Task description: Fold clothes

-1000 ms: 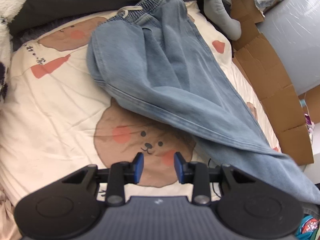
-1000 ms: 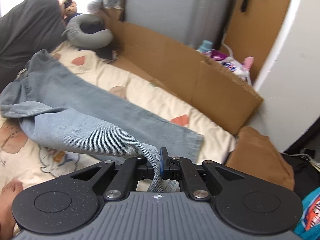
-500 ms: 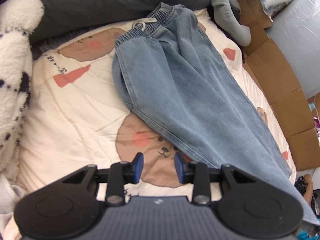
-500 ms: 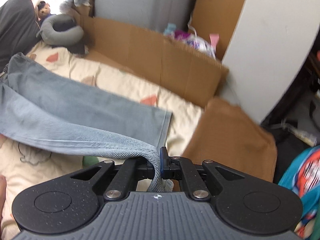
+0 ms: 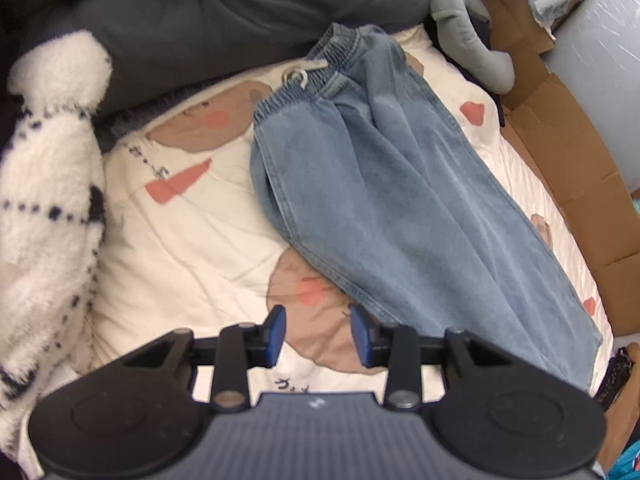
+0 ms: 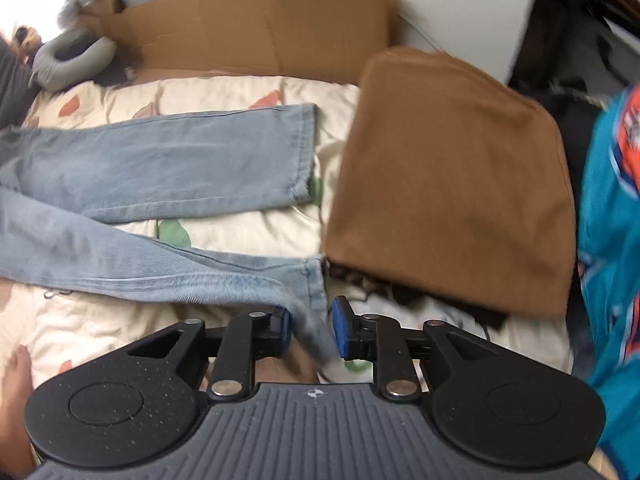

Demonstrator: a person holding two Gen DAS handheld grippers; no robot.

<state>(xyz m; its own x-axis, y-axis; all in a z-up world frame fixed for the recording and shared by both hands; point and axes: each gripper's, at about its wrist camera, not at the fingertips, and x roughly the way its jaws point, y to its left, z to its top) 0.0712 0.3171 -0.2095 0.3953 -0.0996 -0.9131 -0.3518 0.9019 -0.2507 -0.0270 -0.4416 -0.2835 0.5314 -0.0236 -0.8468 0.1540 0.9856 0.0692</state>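
Light blue denim jeans [image 5: 384,200]: spread lengthwise on cream bear-print bedcover [image 5: 192,232], elastic waistband toward dark grey headboard cushion [image 5: 224,16]. Left claw [image 5: 318,336]: released, empty, above bedcover beside trouser edge. Right claw [image 6: 310,330]: jaws opening, hem of near trouser leg [image 6: 312,280] between pads, beside brown folded garment [image 6: 448,180]

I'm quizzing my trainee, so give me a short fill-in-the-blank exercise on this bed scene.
1. The garment spread on the bed is a pair of blue ____.
2. The left gripper holds ____.
3. Beside the jeans' leg ends lies a folded ____ cloth.

Missing words: jeans; nothing; brown
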